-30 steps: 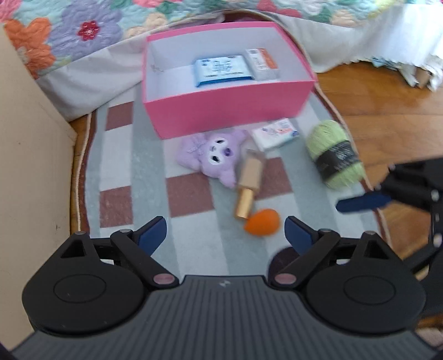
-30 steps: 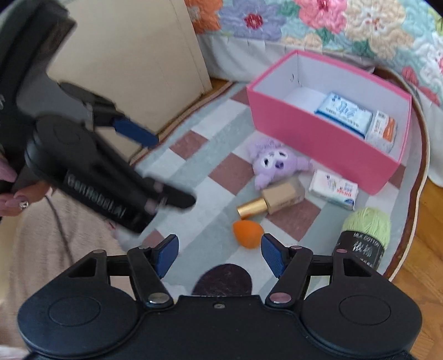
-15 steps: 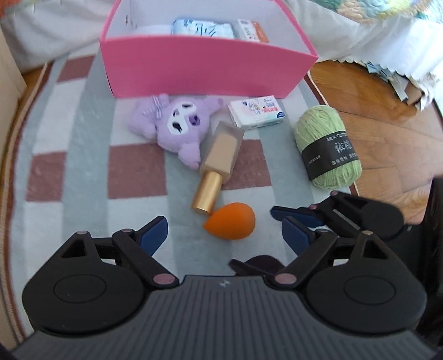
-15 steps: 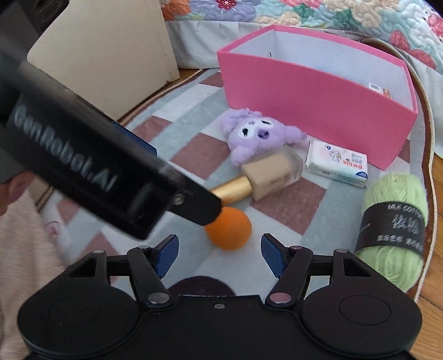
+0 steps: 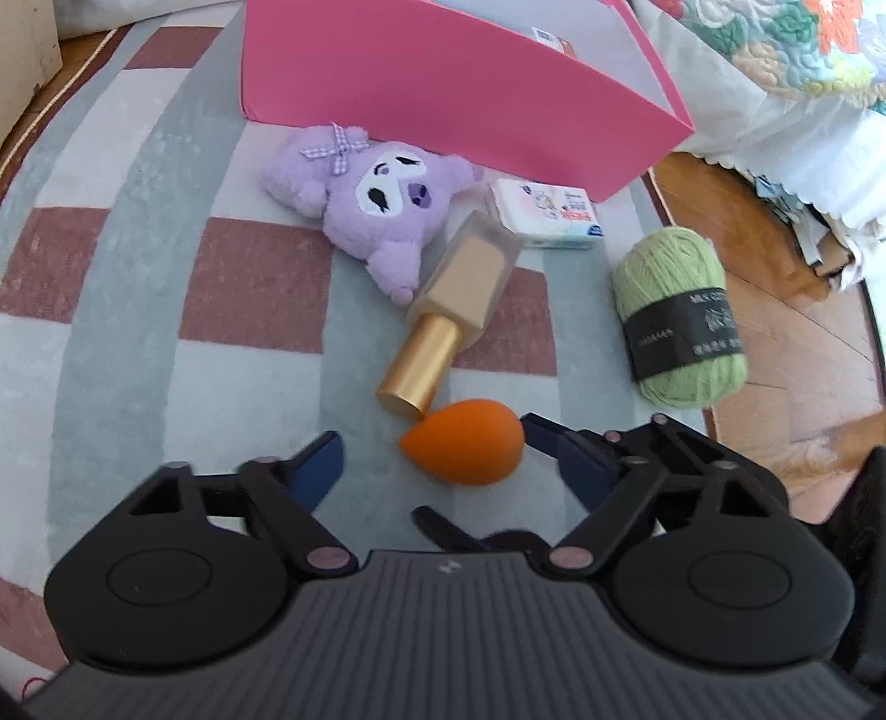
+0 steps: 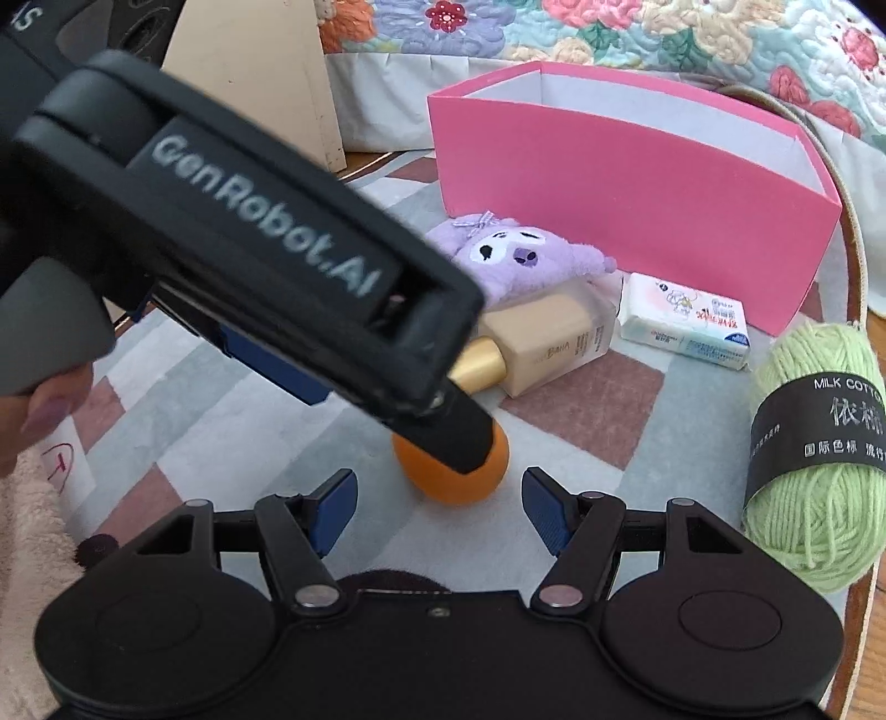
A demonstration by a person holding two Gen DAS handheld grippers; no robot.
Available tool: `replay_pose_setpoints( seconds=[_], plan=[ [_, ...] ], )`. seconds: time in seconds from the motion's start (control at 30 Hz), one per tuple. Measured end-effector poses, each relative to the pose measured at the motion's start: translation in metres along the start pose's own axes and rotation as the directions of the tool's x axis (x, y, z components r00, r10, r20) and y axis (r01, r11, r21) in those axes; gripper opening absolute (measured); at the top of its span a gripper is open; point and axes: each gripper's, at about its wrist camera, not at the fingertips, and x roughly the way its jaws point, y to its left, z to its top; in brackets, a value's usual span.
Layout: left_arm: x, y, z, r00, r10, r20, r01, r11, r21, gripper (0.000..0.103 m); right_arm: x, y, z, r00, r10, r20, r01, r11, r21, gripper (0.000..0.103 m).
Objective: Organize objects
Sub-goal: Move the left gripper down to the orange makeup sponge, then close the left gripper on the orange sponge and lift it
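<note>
An orange makeup sponge (image 5: 464, 448) lies on the checked rug, also in the right wrist view (image 6: 451, 471). My left gripper (image 5: 448, 471) is open, low over the rug, the sponge between its fingertips. My right gripper (image 6: 437, 498) is open, just short of the sponge from the other side. The left gripper's body (image 6: 249, 249) crosses the right wrist view and hides part of the sponge. A foundation bottle (image 5: 454, 310) with a gold cap, a purple plush (image 5: 371, 194), a tissue pack (image 5: 548, 213) and green yarn (image 5: 678, 318) lie before the pink box (image 5: 443, 88).
The rug's edge and wooden floor (image 5: 803, 310) are to the right. A bed with a flowered quilt (image 6: 609, 33) stands behind the box. A beige cabinet (image 6: 249, 72) stands at the left.
Both grippers have dropped lower and closer to the orange sponge. The box's contents have passed out of sight behind its near wall.
</note>
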Motion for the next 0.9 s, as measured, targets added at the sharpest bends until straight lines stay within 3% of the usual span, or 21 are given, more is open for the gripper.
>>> replay_pose_setpoints(
  seconds=[0.03,0.1,0.3,0.6,0.9],
  plan=[
    [0.002,-0.001,0.000,1.000,0.008,-0.001,-0.008,1.000,0.011,0.062,0.000,-0.001,-0.001,1.000,-0.005,0.005,0.005,1.000,0.007,0.058],
    [0.006,-0.004,-0.001,1.000,0.018,-0.008,-0.017,0.998,0.056,0.061,0.002,-0.003,-0.002,1.000,-0.006,0.000,0.006,1.000,0.029,0.046],
    [0.007,-0.010,-0.004,1.000,-0.021,0.001,0.021,0.995,0.096,0.045,-0.001,-0.004,-0.004,1.000,-0.004,0.019,0.004,1.000,0.020,0.045],
    [-0.017,-0.020,-0.017,0.998,-0.039,0.040,0.033,0.991,0.130,0.044,-0.022,0.000,0.002,1.000,0.005,0.017,-0.005,1.000,0.017,0.044],
    [-0.064,-0.028,-0.020,0.990,-0.110,0.086,0.095,0.981,0.167,0.044,-0.063,0.009,0.026,1.000,0.011,0.023,-0.011,1.000,-0.007,0.044]
  ],
)
